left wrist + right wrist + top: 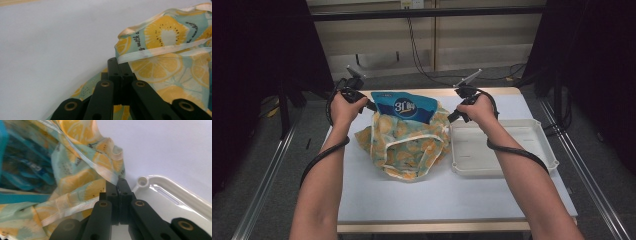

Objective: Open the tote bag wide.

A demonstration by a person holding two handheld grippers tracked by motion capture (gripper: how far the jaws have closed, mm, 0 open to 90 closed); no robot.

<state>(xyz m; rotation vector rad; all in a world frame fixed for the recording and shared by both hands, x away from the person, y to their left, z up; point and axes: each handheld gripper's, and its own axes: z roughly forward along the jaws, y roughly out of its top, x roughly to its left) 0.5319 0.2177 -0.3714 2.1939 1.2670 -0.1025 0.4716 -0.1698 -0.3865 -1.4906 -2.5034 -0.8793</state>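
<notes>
High view showed one fabric bag (408, 145), one blue packet (406, 106), one white tray (503, 148) and two grippers over a pale bench (442, 195). The bag was soft, crumpled cloth printed with yellow citrus slices on pale green, edged in cream binding tape; it lay near the bench's middle, just left of the tray. The packet, glossy blue plastic with white lettering, stood out of the bag's mouth. The tray was shallow, rectangular, smooth plastic with rounded corners.

The left gripper (371, 105) had its jaws fully closed on the bag's left rim; in the left gripper view its tip (119, 65) pinched the cream binding. The right gripper (452, 117) was likewise closed on the right rim, its jaws (117, 187) clamping the hem beside the tray's corner (143, 181).
</notes>
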